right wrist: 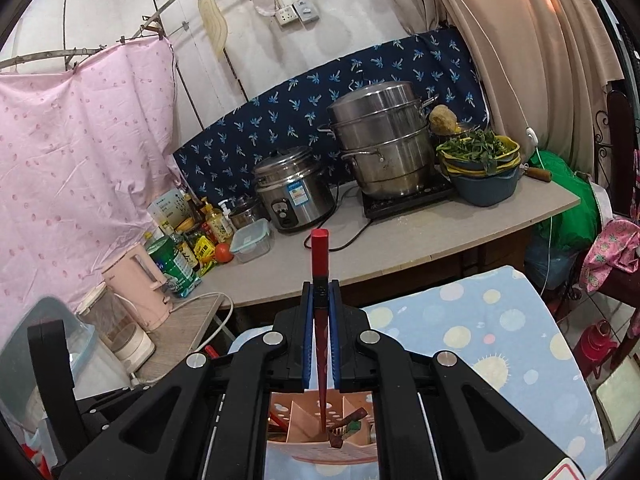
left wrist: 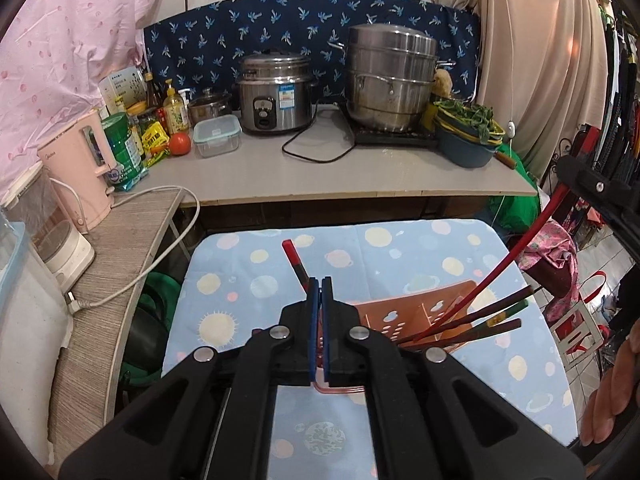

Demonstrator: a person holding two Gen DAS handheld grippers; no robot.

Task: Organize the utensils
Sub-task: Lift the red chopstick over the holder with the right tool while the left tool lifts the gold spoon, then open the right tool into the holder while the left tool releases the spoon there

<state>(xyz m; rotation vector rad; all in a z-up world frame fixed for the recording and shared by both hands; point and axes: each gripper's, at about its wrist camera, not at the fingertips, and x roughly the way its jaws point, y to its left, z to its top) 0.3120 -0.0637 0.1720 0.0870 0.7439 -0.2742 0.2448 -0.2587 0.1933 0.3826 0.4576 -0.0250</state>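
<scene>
Black gripper arms fill the bottom of both views. Between the blue pads of the right gripper sits a red chopstick. The jaws are squeezed tight on it. Its fat end sticks up past the pads, and its thin end points down into the pink holder just below. The tip looks like it is inside one of the holder's little rooms, but I cannot tell if it touches the bottom.

The left gripper has its jaws almost shut on the rim of the pink holder. The rim is thin, and it runs between the pads. Another red chopstick end pokes up just behind the pads; I cannot tell if the pads pinch it too. Dark chopsticks lean out of the holder toward the right side. The holder stands on a blue cloth with spots.

What could go wrong? The red chopstick is long and held in its upper part, so it can swing. If the hand tilts, the tip may bump a wall inside the holder and miss its room. If the jaws let go too high, it may bounce or fall over the side. It may also knock the leaning dark chopsticks and push them out. The holder looks light, so a hard push could tip it if the left gripper slips off the rim.
</scene>
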